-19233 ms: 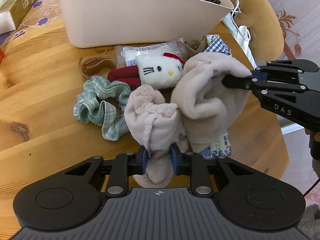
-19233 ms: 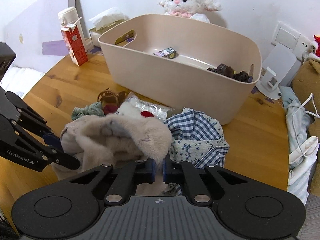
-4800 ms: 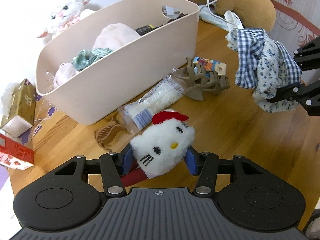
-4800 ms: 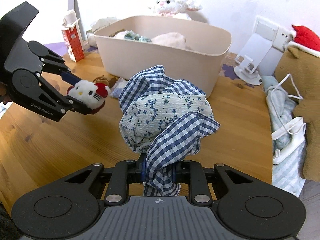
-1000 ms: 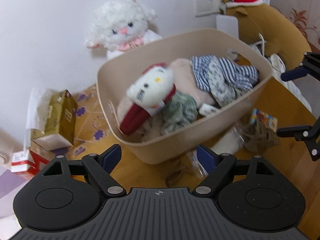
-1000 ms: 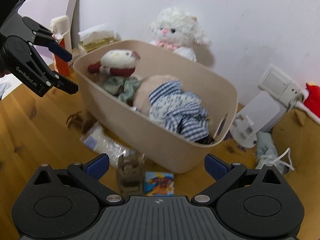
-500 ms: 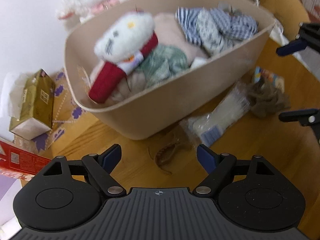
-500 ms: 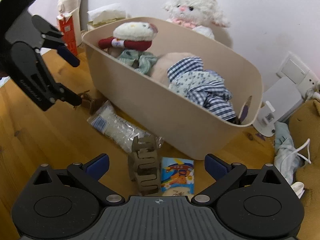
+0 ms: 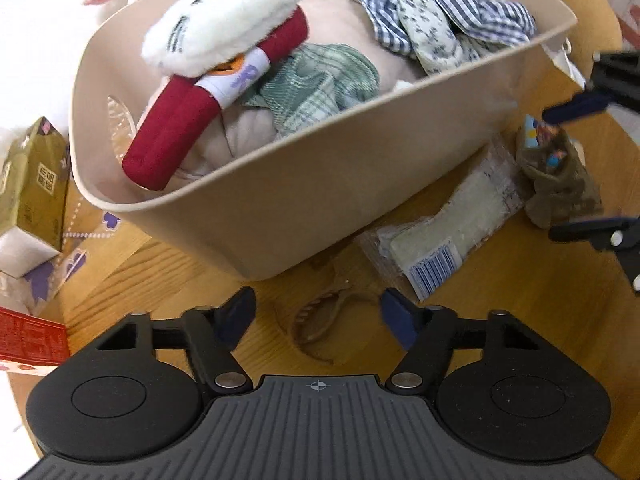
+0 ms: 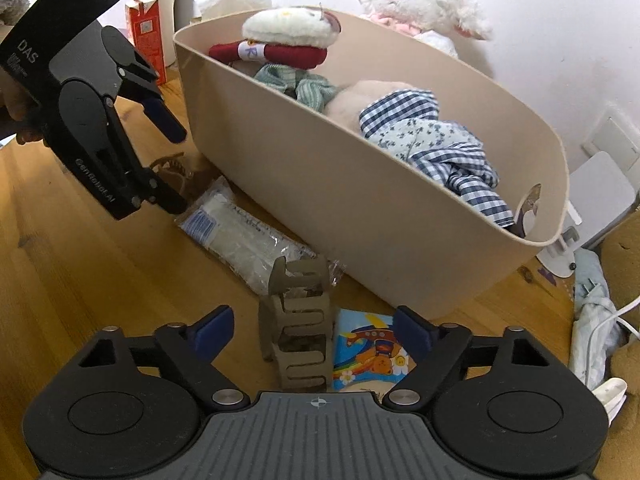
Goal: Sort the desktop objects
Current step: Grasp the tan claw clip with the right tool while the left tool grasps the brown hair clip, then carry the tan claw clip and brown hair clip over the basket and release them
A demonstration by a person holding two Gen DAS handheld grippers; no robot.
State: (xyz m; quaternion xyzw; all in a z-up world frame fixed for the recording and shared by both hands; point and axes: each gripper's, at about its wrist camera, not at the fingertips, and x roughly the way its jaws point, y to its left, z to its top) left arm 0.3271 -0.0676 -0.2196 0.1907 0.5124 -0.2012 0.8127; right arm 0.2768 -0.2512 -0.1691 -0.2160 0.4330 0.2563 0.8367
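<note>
Both tools were closing in for pickups; the left tool (image 9: 318, 314) straddled the small brown hair clip (image 9: 320, 326) on the table (image 9: 520, 312), jaws apart, not gripping; the right tool (image 10: 312, 330), also wide, framed the large claw clip (image 10: 298, 328) beside the bin (image 10: 360, 208); next, squeeze and lift each.

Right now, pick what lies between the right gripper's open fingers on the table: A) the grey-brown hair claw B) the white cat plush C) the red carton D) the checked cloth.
A: in the right wrist view the hair claw stands on the table between the open fingers of the right gripper, untouched by either pad.
</note>
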